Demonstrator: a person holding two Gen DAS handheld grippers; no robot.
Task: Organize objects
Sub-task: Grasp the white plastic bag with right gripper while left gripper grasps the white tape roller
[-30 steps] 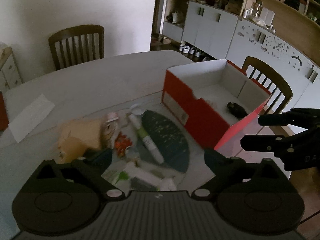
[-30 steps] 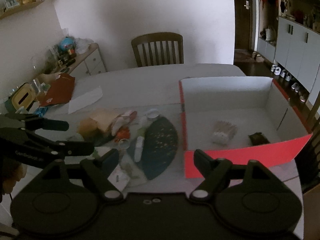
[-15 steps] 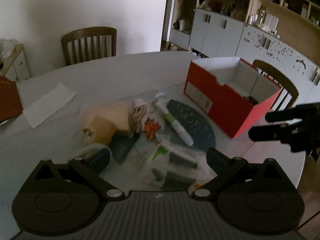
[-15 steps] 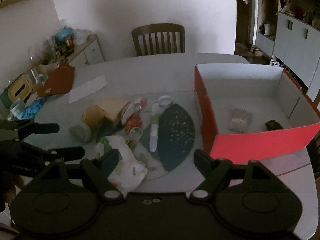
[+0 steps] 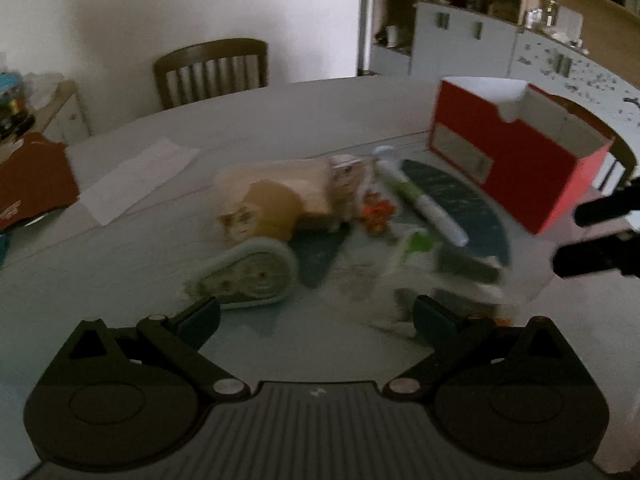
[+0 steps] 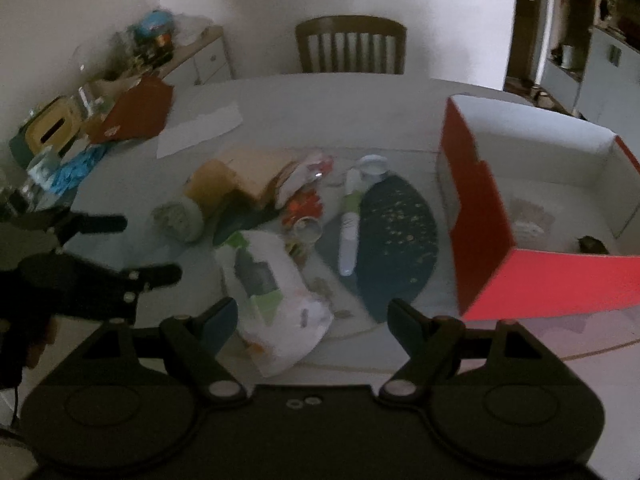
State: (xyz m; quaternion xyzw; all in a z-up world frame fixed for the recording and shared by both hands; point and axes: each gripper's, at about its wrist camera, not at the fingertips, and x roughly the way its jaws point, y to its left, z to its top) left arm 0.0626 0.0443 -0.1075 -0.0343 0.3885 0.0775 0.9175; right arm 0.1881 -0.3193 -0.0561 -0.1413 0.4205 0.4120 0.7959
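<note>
Hovering above the near edge of the worktop, the right gripper is held wide and empty, a white plastic packet lying between its fingers and just ahead. The left gripper is likewise spread wide, nothing in it, with a pale green tape dispenser at its 11 o'clock. A single item is best taken squarely across its narrow side, clear of the neighbouring clutter. At 2 o'clock from the right gripper stands the red box, open-topped, in which a pale bundle and a small dark object are seen.
</note>
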